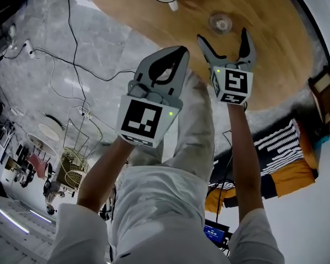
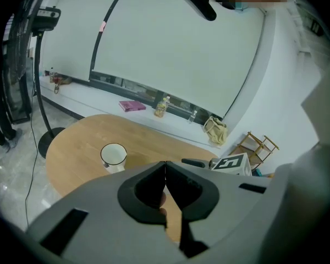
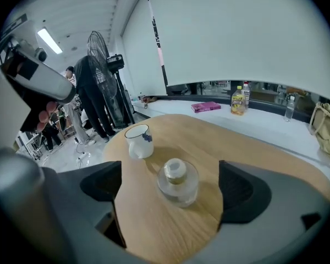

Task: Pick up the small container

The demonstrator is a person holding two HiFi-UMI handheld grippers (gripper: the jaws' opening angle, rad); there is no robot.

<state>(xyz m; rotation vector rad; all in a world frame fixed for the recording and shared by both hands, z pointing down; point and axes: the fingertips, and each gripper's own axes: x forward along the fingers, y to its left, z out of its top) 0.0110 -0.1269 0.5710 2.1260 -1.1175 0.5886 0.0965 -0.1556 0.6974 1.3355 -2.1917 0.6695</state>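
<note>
My right tool [image 1: 224,37] wide, small container [image 3: 177,181] mid-frame ahead, untouched; closing off-centre could tip it; left tool [image 1: 176,56] closed, empty.

A rounded wooden table [image 3: 170,232] carries a white mug [image 3: 138,141] and a small clear container [image 3: 177,181].

A rounded wooden table [image 1: 275,48] stands on greyish, perhaps marbled floor [image 1: 44,32], standing fan [image 3: 100,54] beyond.

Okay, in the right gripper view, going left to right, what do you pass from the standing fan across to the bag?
standing fan → white cup → small container → pink book → yellow bottle → clear bottle → beige bag
</note>
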